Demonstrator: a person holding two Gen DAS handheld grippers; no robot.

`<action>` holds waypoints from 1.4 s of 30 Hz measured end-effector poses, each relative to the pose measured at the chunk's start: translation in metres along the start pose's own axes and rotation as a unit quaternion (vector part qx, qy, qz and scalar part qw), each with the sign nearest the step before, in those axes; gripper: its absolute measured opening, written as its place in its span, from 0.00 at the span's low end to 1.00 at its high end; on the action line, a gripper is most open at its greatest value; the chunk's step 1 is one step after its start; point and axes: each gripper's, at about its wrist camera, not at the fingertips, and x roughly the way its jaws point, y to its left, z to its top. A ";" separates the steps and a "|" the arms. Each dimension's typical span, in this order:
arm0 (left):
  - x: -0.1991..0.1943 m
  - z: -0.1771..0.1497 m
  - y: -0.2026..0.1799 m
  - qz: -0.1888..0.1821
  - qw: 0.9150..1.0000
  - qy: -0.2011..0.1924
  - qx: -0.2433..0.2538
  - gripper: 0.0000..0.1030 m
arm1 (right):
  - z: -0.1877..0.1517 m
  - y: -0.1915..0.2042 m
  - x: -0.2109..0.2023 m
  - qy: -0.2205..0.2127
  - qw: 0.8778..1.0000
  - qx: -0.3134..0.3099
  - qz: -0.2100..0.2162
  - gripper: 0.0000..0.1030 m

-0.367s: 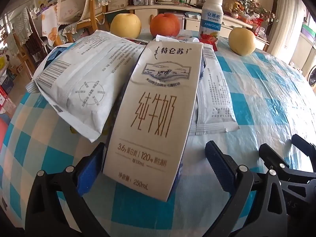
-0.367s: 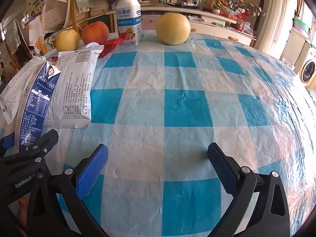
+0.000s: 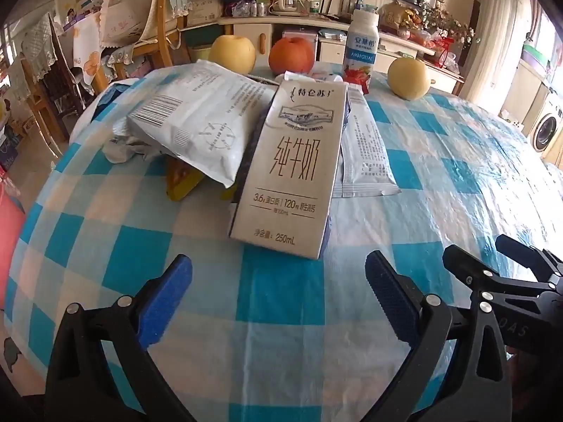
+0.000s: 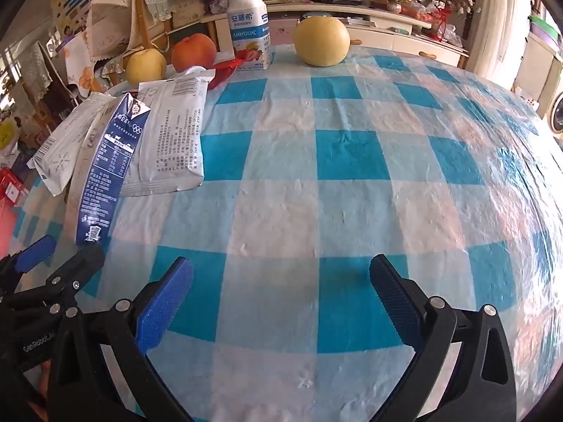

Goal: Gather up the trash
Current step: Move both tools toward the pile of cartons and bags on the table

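Note:
A white 250 mL milk carton [image 3: 292, 168] lies flat on the blue-checked tablecloth [image 3: 281, 316], its bottom end just ahead of my left gripper [image 3: 278, 281], whose jaws stand wide open and empty. Left of the carton a crumpled white snack bag [image 3: 197, 126] leans over a yellow wrapper [image 3: 183, 183]. A flat silver pouch [image 3: 366, 154] lies on the carton's right side. My right gripper [image 4: 281, 292] is open over bare cloth, right of the carton [image 4: 105, 176] and pouch [image 4: 172, 133]. A red wrapper [image 4: 228, 66] lies by the bottle.
At the table's far edge stand a yogurt bottle [image 4: 248, 24], a peach [image 4: 193, 52] and two pears [image 4: 322, 40], [image 4: 146, 66]. Chairs draped with cloth stand beyond the table at left, and a cluttered sideboard runs behind it. The cloth stretches to the right of the trash.
My left gripper has drawn back from the milk carton, which was between its jaws and now lies ahead of the fingertips. The right gripper's view has shifted only slightly.

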 end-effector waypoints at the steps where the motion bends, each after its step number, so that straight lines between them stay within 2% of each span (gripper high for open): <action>1: -0.007 -0.001 0.001 0.002 1.000 -0.004 0.002 0.96 | -0.003 0.005 -0.009 -0.004 1.000 0.003 0.004 0.96; 4: -0.032 -0.004 0.014 -0.004 1.000 -0.020 -0.004 0.96 | 0.002 0.009 -0.032 -0.028 0.999 0.010 0.012 0.96; 7: -0.055 -0.005 0.023 -0.003 0.999 -0.039 -0.009 0.96 | -0.002 0.018 -0.063 -0.059 0.998 0.019 0.013 0.96; 11: -0.090 -0.006 0.041 -0.003 0.998 -0.069 -0.013 0.96 | -0.012 0.027 -0.096 -0.080 0.996 0.037 0.014 0.96; 21: -0.165 -0.016 0.081 0.000 0.992 -0.127 -0.025 0.96 | -0.039 0.058 -0.162 -0.169 0.985 -0.001 -0.038 0.96; 28: -0.197 -0.025 0.102 0.004 0.987 -0.155 -0.043 0.96 | -0.052 0.076 -0.187 -0.226 0.972 -0.029 -0.061 0.96; 33: -0.212 -0.033 0.107 0.022 0.983 -0.175 -0.043 0.96 | -0.058 0.082 -0.199 -0.256 0.964 -0.034 -0.060 0.96; 42: -0.229 -0.035 0.117 0.029 0.978 -0.197 -0.060 0.96 | -0.061 0.086 -0.211 -0.287 0.956 -0.029 -0.058 0.96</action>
